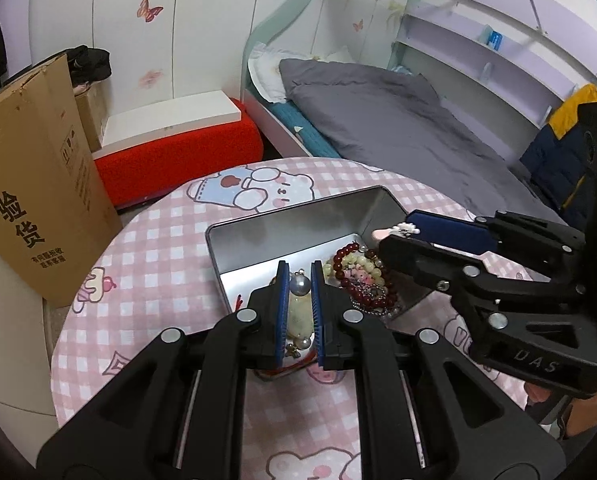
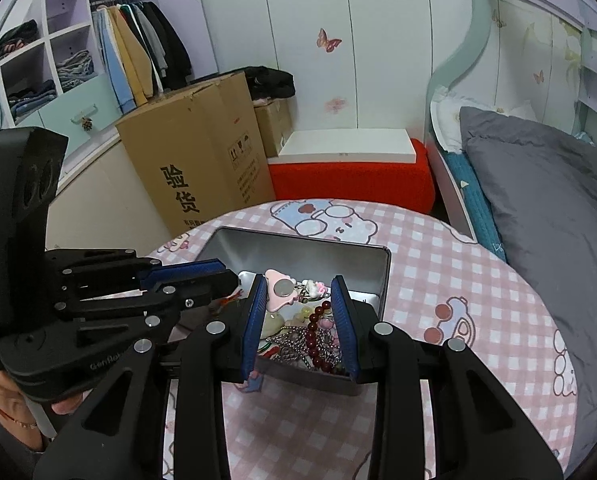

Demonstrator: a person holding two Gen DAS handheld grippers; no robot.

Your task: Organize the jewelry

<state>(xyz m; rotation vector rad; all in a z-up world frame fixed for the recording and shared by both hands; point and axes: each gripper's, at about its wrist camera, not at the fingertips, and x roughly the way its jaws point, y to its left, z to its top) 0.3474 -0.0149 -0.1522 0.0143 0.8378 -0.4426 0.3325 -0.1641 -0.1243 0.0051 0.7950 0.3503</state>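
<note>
- One metal tin (image 1: 298, 236) sits open on the round pink table (image 1: 146, 280).
- Many bead strings lie in one pile (image 1: 362, 280) inside the tin.
- There are two grippers, one in each hand.
- The left gripper (image 1: 300, 280) has its two fingers clamped on a pearl charm (image 1: 299, 286) over the tin.
- The right gripper (image 2: 300, 296) has its two fingers clamped on a pink clip (image 2: 282, 290) over the tin.
- One big cardboard box (image 2: 202, 152) stands behind the table.
</note>
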